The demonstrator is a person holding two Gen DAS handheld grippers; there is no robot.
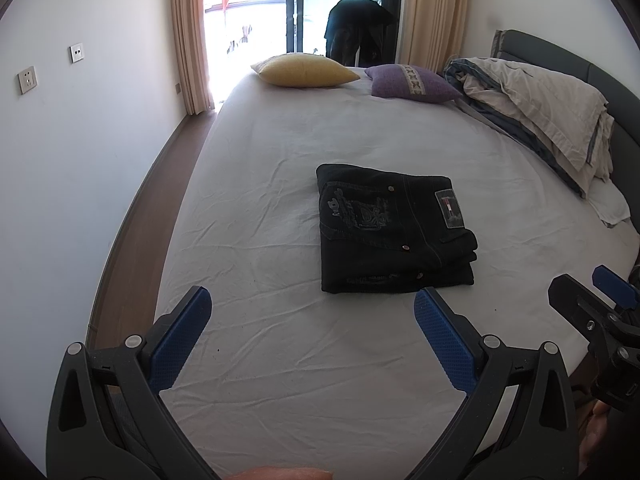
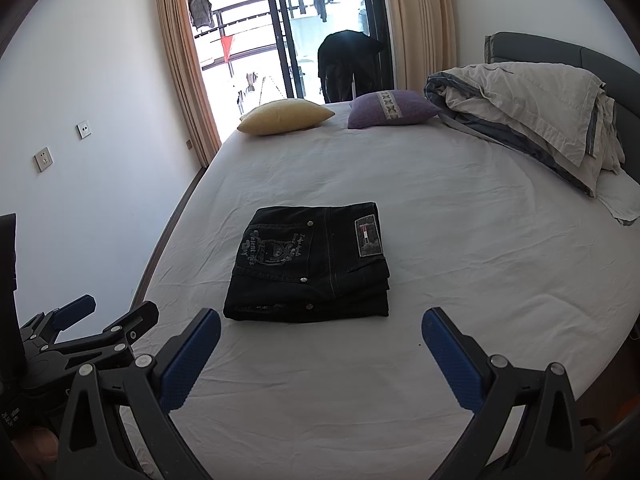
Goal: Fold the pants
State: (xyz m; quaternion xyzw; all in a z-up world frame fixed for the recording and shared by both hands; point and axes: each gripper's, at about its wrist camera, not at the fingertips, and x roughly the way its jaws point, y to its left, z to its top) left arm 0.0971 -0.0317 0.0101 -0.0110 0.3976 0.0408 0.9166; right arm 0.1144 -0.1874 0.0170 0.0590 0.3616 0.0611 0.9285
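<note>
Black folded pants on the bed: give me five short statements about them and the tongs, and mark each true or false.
1. The black folded denim pants lie in a compact stack on the white bed sheet. True.
2. The left tongs clamp the pants. False: they are open, holding nothing.
3. The right tongs are open and clear of the pants. True.
4. The yellow cushion rests on top of the pants. False: it lies at the far edge of the bed.
5. A purple cushion lies beside the yellow one. True.

Left tool (image 1: 312,320): black plastic arms, blue textured pads (image 1: 444,344), silver rivets showing. Right tool (image 2: 320,340): showing same build. Bare skin (image 1: 280,474) showing at bottom edge.
</note>
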